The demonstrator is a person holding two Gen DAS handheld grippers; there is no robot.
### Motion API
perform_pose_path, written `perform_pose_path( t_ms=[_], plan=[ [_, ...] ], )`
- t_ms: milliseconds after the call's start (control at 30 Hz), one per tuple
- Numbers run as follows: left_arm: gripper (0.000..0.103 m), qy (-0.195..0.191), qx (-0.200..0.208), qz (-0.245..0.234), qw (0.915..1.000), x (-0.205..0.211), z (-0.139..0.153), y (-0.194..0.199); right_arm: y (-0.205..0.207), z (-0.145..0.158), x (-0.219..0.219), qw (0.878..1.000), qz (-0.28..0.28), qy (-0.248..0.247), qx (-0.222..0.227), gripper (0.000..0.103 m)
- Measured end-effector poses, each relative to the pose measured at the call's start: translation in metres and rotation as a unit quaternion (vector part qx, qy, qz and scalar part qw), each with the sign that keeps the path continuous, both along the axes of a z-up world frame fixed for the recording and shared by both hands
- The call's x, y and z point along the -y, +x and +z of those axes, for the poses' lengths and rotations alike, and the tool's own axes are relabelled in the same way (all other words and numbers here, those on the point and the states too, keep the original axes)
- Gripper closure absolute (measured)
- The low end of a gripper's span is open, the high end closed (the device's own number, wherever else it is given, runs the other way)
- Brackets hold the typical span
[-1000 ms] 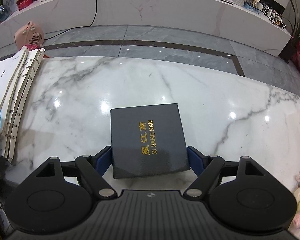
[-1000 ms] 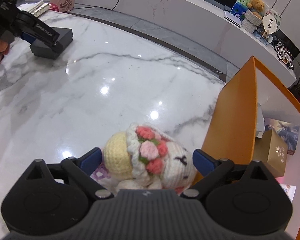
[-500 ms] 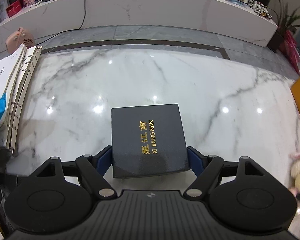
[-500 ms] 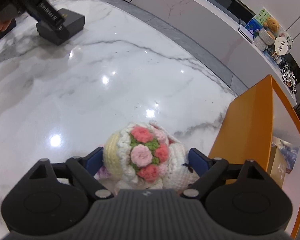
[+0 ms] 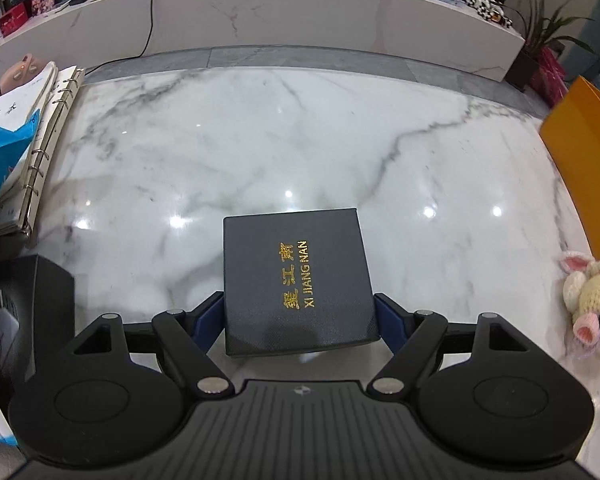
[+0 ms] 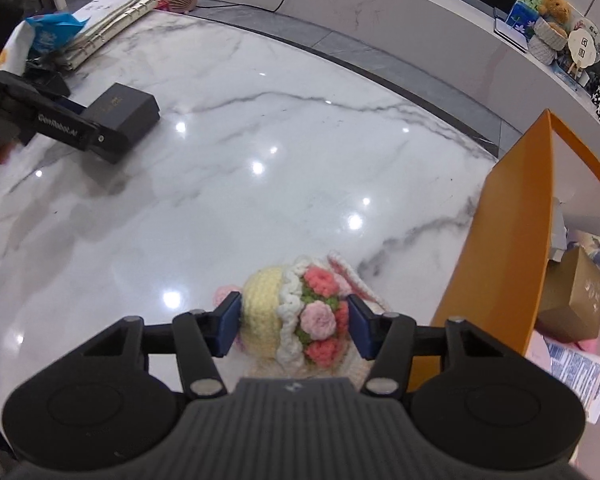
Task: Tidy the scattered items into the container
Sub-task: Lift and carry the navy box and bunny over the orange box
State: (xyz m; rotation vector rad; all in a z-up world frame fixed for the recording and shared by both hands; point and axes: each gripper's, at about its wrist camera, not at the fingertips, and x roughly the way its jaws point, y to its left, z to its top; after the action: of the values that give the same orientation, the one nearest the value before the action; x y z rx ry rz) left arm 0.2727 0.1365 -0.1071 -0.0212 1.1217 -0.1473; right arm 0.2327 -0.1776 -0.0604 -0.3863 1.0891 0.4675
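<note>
The left gripper (image 5: pixel 300 312) clamps the dark box (image 5: pixel 298 280) (gold lettering on its lid) over the middle of the marble table (image 5: pixel 260 152). The right gripper (image 6: pixel 294 326) is closing on the crocheted doll (image 6: pixel 300 316), its pads touching it, just beside the orange container (image 6: pixel 504 248) at the table's right edge.

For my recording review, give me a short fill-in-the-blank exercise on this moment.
1. The left gripper holds a dark ___ with gold lettering.
2. The right gripper is closing around a crocheted ___.
3. The container has ___ walls.
4. The table top looks like white ___.

Missing words: box; toy; orange; marble
</note>
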Motion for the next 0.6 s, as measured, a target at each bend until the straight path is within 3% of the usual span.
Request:
perform_pose_path(
  t_ms=[367, 600],
  plan=[
    [0.013, 0.003, 0.004, -0.017, 0.9998, 0.005, 0.012, -0.019, -0.016, 0.015, 0.000, 1.000, 0.009, 0.001, 0.012, 0.045],
    [0.013, 0.017, 0.022, -0.023, 0.9994, 0.012, 0.042, -0.022, -0.021, 0.041, 0.003, 0.999, 0.015, 0.008, 0.034, 0.045]
  ],
)
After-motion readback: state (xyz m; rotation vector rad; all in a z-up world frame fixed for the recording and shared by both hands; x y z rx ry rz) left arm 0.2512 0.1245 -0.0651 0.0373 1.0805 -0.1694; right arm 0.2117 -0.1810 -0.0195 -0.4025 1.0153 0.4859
